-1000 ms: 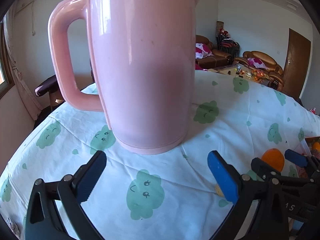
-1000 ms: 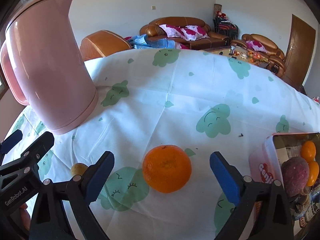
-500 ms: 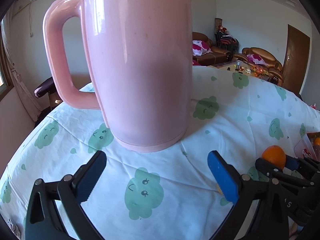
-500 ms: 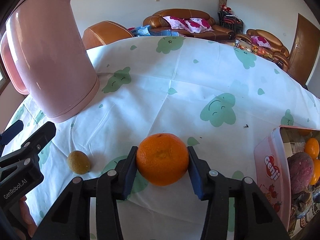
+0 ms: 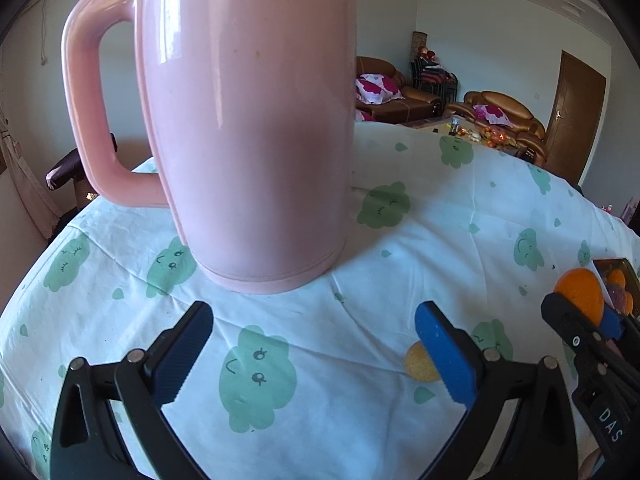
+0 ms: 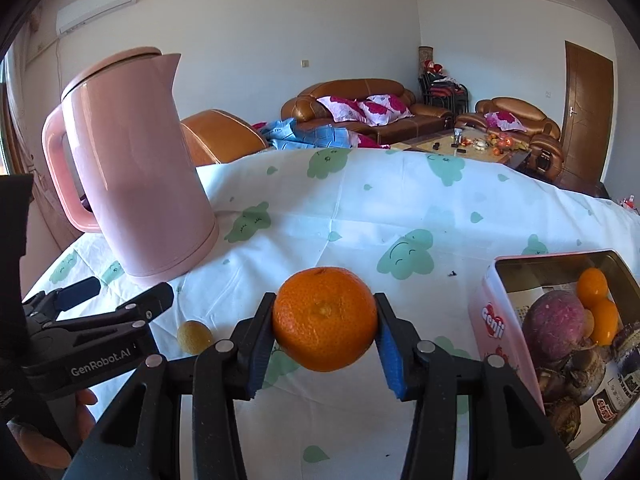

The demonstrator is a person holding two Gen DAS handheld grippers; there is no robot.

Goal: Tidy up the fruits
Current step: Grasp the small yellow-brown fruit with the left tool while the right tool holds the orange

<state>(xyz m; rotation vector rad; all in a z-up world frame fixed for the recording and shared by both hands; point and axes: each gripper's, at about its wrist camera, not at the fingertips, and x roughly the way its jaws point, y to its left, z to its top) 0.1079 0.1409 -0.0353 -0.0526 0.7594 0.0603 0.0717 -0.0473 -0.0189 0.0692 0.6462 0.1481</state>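
Note:
My right gripper (image 6: 325, 346) is shut on an orange (image 6: 325, 318) and holds it lifted above the tablecloth; the orange also shows in the left wrist view (image 5: 580, 294). A pink tin box (image 6: 504, 320) at the right holds several fruits, among them small oranges and a purple one. A small brownish-yellow fruit (image 6: 195, 335) lies on the cloth left of the orange, and shows by my left gripper's right finger (image 5: 420, 362). My left gripper (image 5: 314, 352) is open and empty in front of the pink kettle (image 5: 248, 128).
The pink kettle (image 6: 136, 184) stands at the table's left. The table wears a white cloth with green cloud faces (image 6: 400, 216). Sofas and a coffee table stand in the room behind.
My right gripper closed on the orange and lifted it off the cloth. My left gripper stayed open near the kettle, shifting slightly.

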